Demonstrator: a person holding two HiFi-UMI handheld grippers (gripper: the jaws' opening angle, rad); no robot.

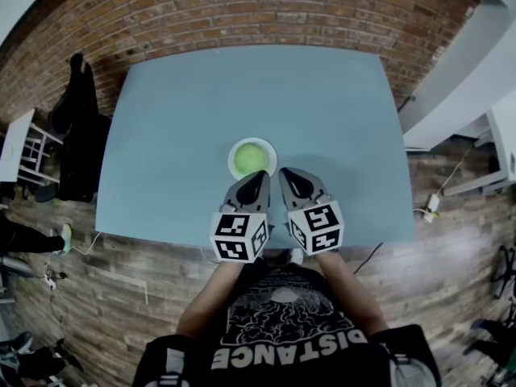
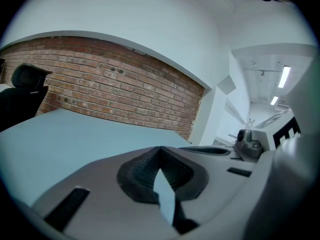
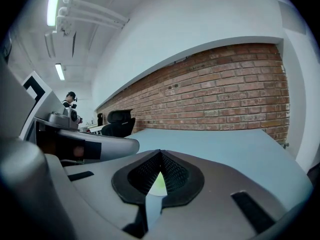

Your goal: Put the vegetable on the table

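A red brick wall runs behind the wide, blue-grey rectangular table, which stands on a wood-plank floor. A black office chair sits off the table's left end.

The person stands at the near edge and holds both grey grippers side by side over that edge. The left tongs are closed, tips touching and nothing between them; the left gripper view shows only bare table through the slit behind the tips. The right tongs are likewise pressed together and empty.

Just beyond the two tips, a small round white dish rests on the table. It holds the round pale-green vegetable, which neither gripper touches. A sliver of green shows through the right slit.
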